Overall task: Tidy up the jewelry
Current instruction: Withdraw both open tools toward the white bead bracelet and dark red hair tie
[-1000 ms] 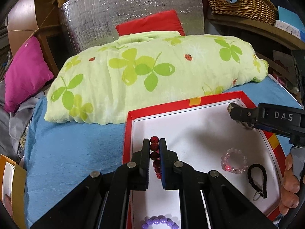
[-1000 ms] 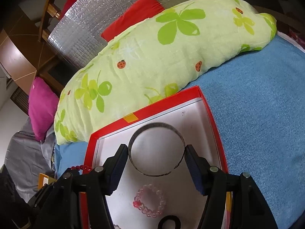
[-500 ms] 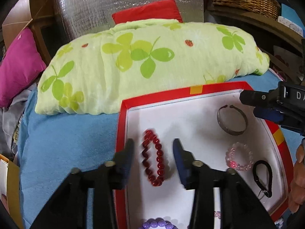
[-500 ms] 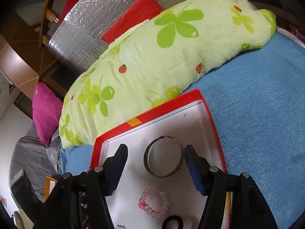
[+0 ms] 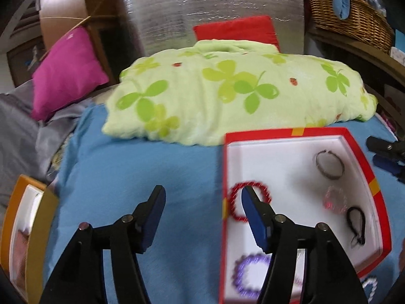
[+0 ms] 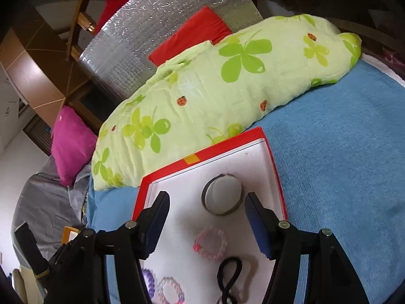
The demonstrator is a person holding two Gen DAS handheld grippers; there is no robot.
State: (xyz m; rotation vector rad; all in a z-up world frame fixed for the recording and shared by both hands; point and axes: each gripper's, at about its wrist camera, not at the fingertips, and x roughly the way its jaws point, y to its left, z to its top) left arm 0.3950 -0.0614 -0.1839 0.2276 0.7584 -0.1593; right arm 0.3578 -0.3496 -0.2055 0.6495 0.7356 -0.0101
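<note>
Your left gripper (image 5: 202,200) is hanging with fingers spread, just opened, nothing between them; the red bracelet (image 5: 249,204) is lying in the tray (image 5: 298,131) behind its right finger. Your right gripper (image 6: 206,205) is gaping empty over the bangle (image 6: 222,197) there.

The left gripper (image 5: 202,197) fills the lower centre of the frame; its jaws have just been opening and stand apart with nothing between them, over the blue bed cover (image 5: 141,177). At right lies a red-rimmed white tray (image 5: 364,157) holding a red bead bracelet (image 5: 234,202) by its left wall, a metal bangle (image 5: 329,164), a pink bracelet (image 5: 334,200), a black loop (image 5: 355,225) and a purple bracelet (image 5: 244,276).
</note>
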